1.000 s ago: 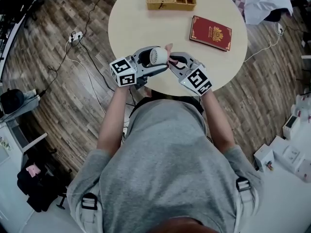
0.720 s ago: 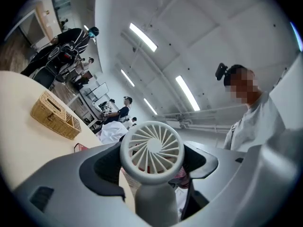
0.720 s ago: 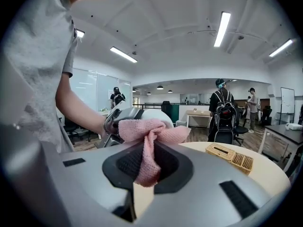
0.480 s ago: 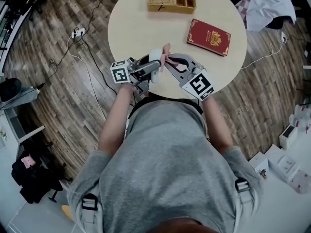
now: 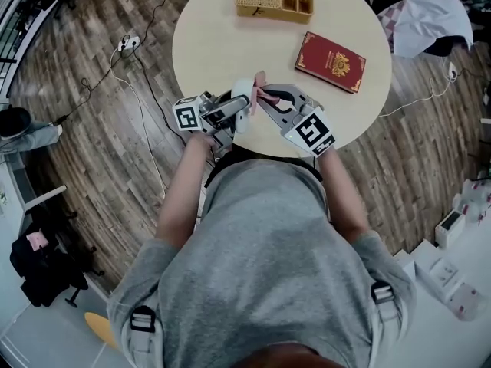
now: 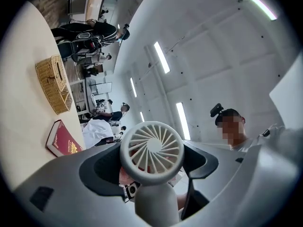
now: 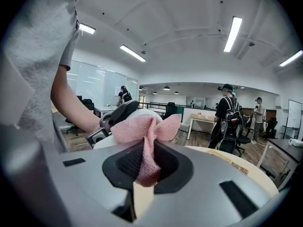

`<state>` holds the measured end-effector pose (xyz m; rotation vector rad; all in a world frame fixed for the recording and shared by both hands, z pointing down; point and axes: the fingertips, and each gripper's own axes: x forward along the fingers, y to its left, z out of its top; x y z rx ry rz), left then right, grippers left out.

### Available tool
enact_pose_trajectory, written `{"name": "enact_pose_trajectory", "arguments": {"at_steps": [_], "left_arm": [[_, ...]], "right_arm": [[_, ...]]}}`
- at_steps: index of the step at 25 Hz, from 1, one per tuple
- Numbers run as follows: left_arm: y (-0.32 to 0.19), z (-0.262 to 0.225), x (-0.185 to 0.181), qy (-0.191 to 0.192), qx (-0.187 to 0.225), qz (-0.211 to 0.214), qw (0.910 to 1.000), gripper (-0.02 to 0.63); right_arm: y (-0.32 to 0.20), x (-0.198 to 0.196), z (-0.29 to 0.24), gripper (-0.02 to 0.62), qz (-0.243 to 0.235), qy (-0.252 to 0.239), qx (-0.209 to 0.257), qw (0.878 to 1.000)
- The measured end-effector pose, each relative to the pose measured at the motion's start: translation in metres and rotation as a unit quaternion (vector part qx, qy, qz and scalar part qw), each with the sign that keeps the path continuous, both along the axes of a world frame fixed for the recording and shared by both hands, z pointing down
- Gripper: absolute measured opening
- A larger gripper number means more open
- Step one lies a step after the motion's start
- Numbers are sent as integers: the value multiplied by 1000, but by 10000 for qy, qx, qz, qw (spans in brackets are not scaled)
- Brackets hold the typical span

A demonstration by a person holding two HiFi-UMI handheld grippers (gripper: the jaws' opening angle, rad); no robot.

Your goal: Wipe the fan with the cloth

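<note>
Fan point(image 6: 152, 148) sits in the left claw point(image 5: 232, 108), held over the near edge of the table point(image 5: 219, 37), just in front of the person's chest. The left claw's jaws are closed on the fan's handle, one pad at each side of it, and nothing else is in the grip.

The right claw point(image 7: 146, 167) is nearly shut, its jaws pinching a pink cloth point(image 7: 144, 126). One strip of the cloth runs back between the pads and a bunched bow of it sticks out past the tips. That bunched end lies against the white head of the fan on the side away from the left claw's camera; pink shows behind the lower rim of the grille in the left gripper view. In the head view the two claws meet tip to tip, with fan and cloth between them.

The fan's long axis lies across the left claw's jaws — handle toward the person, round head pointing away, toward the far side of the table. Its grille faces back along the left claw. From above, the head shows edge-on as a white sliver.

A basket point(image 5: 274, 1) and a red book point(image 5: 331, 61) lie farther out on the table, well apart from both claws.
</note>
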<state>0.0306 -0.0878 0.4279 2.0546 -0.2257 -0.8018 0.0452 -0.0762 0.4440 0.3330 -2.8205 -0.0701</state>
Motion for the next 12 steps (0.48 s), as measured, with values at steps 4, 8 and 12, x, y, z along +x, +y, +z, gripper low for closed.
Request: {"name": "enact_pose_trajectory", "arguments": {"at_steps": [4,8,12], "left_arm": [[-4,0,-1,107,-11,-264,9996,374],[-8,0,4,128,14,-358,9993,374],[-8,3,10,129,-32,-369,9992,374]], "right_arm": [[13,1,0,40,-314,-18,-57,9995],[20,7,-8,40,-489,-169,-99,9986],[17,13,-18,40,-530,-325,-84,9980]]}}
